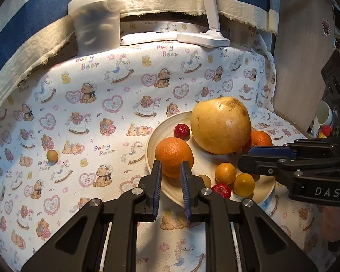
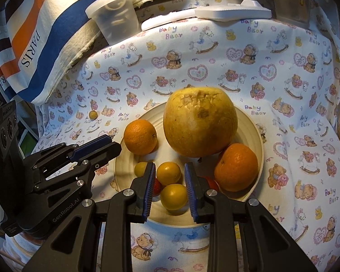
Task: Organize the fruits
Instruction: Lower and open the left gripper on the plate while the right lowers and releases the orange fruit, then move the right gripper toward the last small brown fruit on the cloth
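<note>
The cloth (image 1: 115, 86) under everything repeats "Baby Bear" in pastel letters among bears, hearts, ducks and rocking horses. A striped fabric (image 2: 34, 45) beyond the jaws, up and to the left in the right wrist view, reads "PARIS". The left gripper's body reads "GenRobot.AI" as seen from the right wrist, and the right gripper's body shows "DAS" from the left wrist.

The left gripper (image 1: 171, 166) has its jaws parted, empty, with an orange (image 1: 174, 156) just ahead of the tips and partly between them; whether the pads touch it cannot be told. The right gripper (image 2: 168, 168) also stands released, its jaws apart on either side of two small yellow-orange round fruits (image 2: 168, 173), holding nothing.

All this fruit lies in a cream plate (image 2: 259, 140). Ahead of the right jaws sits a large yellow pomelo (image 2: 199, 122) with scarred, cracked skin on top. A second orange (image 2: 235, 166) rests to the right of the right jaws, against the pomelo. Small red fruits (image 1: 182, 131) lie in the plate too, one behind the first orange, another (image 1: 222, 190) right of the left jaws. One small brownish-yellow fruit (image 1: 52, 156) lies alone on the cloth, well off to the left of the left jaws.

Far beyond the jaws stand a lidded translucent tub (image 1: 97, 20) and a white lamp base (image 1: 204, 37).
</note>
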Motion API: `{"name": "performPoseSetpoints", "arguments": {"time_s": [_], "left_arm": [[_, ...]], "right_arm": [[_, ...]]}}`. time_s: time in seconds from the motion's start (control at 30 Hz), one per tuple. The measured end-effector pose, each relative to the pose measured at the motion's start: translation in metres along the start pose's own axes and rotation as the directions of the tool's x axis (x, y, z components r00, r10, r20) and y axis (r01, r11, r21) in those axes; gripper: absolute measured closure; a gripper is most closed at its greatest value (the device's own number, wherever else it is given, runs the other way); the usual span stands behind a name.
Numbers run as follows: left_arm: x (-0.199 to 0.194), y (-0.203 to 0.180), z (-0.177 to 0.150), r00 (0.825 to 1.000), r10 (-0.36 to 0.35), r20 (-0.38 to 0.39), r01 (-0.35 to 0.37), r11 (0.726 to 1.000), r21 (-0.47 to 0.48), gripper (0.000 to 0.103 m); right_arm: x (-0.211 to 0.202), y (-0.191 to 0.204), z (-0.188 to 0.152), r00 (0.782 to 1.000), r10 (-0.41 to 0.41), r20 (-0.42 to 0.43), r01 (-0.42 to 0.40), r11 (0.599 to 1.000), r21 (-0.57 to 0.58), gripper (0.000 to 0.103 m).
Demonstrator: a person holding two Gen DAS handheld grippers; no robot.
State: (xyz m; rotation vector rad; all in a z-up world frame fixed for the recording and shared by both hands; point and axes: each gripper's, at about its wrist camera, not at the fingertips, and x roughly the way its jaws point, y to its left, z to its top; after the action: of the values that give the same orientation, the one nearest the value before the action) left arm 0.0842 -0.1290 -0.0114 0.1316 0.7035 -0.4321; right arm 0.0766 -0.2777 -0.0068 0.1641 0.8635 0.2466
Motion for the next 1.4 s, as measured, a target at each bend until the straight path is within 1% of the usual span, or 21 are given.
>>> {"name": "performPoseSetpoints", "arguments": {"time_s": [0.13, 0.27, 0.37, 0.47, 0.53, 0.57, 0.6, 0.63, 0.67, 0.7, 0.73, 0.77, 0.83, 0.9, 1.07, 1.2, 1.3, 1.4], "left_arm": [[-0.003, -0.001, 0.0, 1.0, 0.009, 0.012, -0.009, 1.0, 0.009, 0.087], [-0.005, -0.002, -0.001, 0.999, 0.034, 0.023, -0.035, 0.999, 0.024, 0.087], [-0.009, 0.002, 0.001, 0.999, 0.037, 0.028, -0.037, 0.999, 0.006, 0.087], [-0.018, 0.007, 0.002, 0.996, 0.066, 0.057, -0.066, 0.998, -0.005, 0.086], [-0.023, 0.011, 0.002, 0.994, 0.08, 0.072, -0.08, 0.997, -0.007, 0.08], [-0.026, 0.013, 0.002, 0.993, 0.087, 0.079, -0.086, 0.996, -0.011, 0.07], [-0.028, 0.016, 0.002, 0.992, 0.097, 0.086, -0.096, 0.995, -0.018, 0.055], [-0.032, 0.019, 0.002, 0.988, 0.114, 0.1, -0.112, 0.993, -0.029, 0.046], [-0.034, 0.023, 0.001, 0.984, 0.137, 0.114, -0.133, 0.99, -0.039, 0.031], [-0.037, 0.026, 0.0, 0.978, 0.163, 0.13, -0.159, 0.986, -0.044, 0.021], [-0.039, 0.029, -0.001, 0.972, 0.184, 0.144, -0.18, 0.983, -0.041, 0.02], [-0.042, 0.032, -0.002, 0.967, 0.202, 0.156, -0.199, 0.979, -0.031, 0.02], [-0.043, 0.038, -0.002, 0.962, 0.223, 0.16, -0.222, 0.975, -0.021, 0.018], [-0.043, 0.047, -0.003, 0.962, 0.227, 0.151, -0.225, 0.974, -0.034, 0.009], [-0.049, 0.071, -0.006, 0.957, 0.243, 0.16, -0.233, 0.969, -0.08, 0.007], [-0.053, 0.088, -0.005, 0.946, 0.272, 0.174, -0.256, 0.96, -0.113, 0.007], [-0.055, 0.099, -0.003, 0.944, 0.289, 0.156, -0.27, 0.954, -0.131, 0.007], [-0.053, 0.108, -0.003, 0.946, 0.292, 0.137, -0.272, 0.951, -0.15, 0.007]], "right_arm": [[-0.001, 0.0, 0.0, 1.0, 0.001, 0.002, -0.001, 1.0, -0.001, 0.076], [-0.005, 0.001, 0.001, 1.0, 0.0, 0.016, 0.0, 1.0, -0.005, 0.076], [-0.008, 0.003, 0.002, 1.0, 0.001, 0.03, -0.001, 1.0, -0.01, 0.076], [-0.014, 0.004, 0.002, 0.998, 0.004, 0.064, -0.003, 1.0, -0.013, 0.076], [-0.019, 0.006, 0.002, 0.996, -0.002, 0.092, 0.004, 1.0, -0.02, 0.076], [-0.021, 0.007, 0.002, 0.995, -0.005, 0.102, 0.007, 1.0, -0.021, 0.076], [-0.023, 0.007, 0.002, 0.993, -0.011, 0.116, 0.013, 1.0, -0.02, 0.075], [-0.025, 0.007, 0.003, 0.992, -0.012, 0.127, 0.015, 1.0, -0.018, 0.074], [-0.026, 0.007, 0.003, 0.991, -0.013, 0.137, 0.015, 1.0, -0.015, 0.072], [-0.028, 0.006, 0.003, 0.989, -0.013, 0.147, 0.015, 1.0, -0.011, 0.065], [-0.029, 0.006, 0.003, 0.988, -0.016, 0.156, 0.017, 1.0, -0.008, 0.058], [-0.03, 0.006, 0.003, 0.986, -0.023, 0.164, 0.025, 1.0, -0.01, 0.058], [-0.031, 0.008, 0.003, 0.984, -0.036, 0.175, 0.042, 0.999, -0.03, 0.058], [-0.033, 0.011, 0.002, 0.981, -0.046, 0.189, 0.055, 0.998, -0.042, 0.058], [-0.036, 0.016, 0.001, 0.976, -0.049, 0.212, 0.061, 0.997, -0.051, 0.052], [-0.031, 0.02, 0.003, 0.977, -0.053, 0.208, 0.064, 0.997, -0.046, 0.051], [-0.026, 0.026, 0.005, 0.978, -0.067, 0.198, 0.082, 0.994, -0.066, 0.051], [-0.019, 0.035, 0.01, 0.978, -0.083, 0.189, 0.101, 0.991, -0.084, 0.051]]}}
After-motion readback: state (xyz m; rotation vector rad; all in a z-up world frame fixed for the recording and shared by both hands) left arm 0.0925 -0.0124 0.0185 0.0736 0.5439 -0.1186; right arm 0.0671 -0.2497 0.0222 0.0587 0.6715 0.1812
